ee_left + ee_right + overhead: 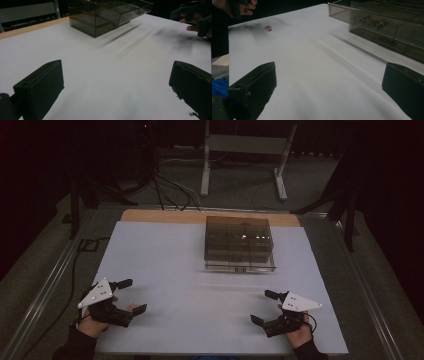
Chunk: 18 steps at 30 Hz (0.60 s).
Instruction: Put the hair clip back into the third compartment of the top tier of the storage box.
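Note:
A smoky see-through drawer box [239, 242] stands on the white table top [175, 270] at the middle back. Its lowest drawer [240, 266] sticks out a little toward me. Small metal parts [372, 22] lie in the box's [387, 27] compartments. My left gripper [134, 296] rests at the front left, open and holding nothing. My right gripper [262, 306] rests at the front right, also open and holding nothing. The left gripper view has its jaws wide apart [115, 87] facing the box [105, 15]. A small pinkish-red object [267, 27] lies on the table by the left hand.
A wooden strip [165, 216] runs along the table's back edge. Beyond it on the floor are a grey metal stand [245, 155] and black cables [165, 185]. Dark stand legs [345, 200] flank the table. The right hand and its gripper [197, 17] appear far off in the left gripper view.

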### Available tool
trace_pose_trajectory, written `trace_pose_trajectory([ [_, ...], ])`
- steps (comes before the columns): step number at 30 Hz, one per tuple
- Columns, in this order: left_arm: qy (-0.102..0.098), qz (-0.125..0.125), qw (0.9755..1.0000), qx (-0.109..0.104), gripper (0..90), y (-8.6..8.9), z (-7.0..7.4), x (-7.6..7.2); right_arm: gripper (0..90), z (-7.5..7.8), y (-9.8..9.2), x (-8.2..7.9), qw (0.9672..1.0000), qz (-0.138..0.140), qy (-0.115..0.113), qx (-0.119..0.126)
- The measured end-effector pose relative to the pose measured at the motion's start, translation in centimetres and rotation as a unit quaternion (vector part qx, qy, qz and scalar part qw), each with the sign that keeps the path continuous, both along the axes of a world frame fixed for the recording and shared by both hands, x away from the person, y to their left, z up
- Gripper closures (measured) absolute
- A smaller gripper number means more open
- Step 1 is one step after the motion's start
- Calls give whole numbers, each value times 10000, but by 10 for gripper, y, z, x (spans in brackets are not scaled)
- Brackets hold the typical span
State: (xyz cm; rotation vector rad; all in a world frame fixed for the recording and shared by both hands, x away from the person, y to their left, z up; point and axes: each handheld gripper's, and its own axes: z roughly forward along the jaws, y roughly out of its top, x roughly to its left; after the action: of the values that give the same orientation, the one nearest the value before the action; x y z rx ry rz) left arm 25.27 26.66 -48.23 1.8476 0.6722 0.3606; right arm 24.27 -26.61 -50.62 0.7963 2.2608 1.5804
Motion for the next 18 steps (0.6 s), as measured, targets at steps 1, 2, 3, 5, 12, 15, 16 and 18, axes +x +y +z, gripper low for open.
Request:
trace_pose_trajectory([
  [1, 32, 40, 10000, 46, 6, 3, -1, 0, 0, 0, 0, 0, 10000, 5, -8, -2],
  [2, 32, 40, 10000, 46, 6, 3, -1, 0, 0, 0, 0, 0, 10000, -2, -7, -1],
  [3, 37, 64, 10000, 64, 6, 6, -1, 0, 0, 0, 0, 0, 10000, -5, -6, 0],
  [5, 63, 83, 9999, 71, 6, 7, -1, 0, 0, 0, 0, 0, 10000, -3, -8, -5],
  [12, 132, 238, 9996, 124, 7, 16, -3, 0, 0, 0, 0, 0, 10000, -7, -6, -35],
  [15, 252, 352, 9987, 266, 7, 25, -6, 0, 0, 0, 0, 0, 10000, -11, -13, -23],
  [16, 283, 382, 9985, 266, 7, 26, -7, 1, 0, 0, 0, 0, 10000, -9, -6, -30],
  [18, 400, 407, 9980, 284, 7, 29, -8, 2, 0, 0, 0, 0, 10000, -5, 0, -34],
])
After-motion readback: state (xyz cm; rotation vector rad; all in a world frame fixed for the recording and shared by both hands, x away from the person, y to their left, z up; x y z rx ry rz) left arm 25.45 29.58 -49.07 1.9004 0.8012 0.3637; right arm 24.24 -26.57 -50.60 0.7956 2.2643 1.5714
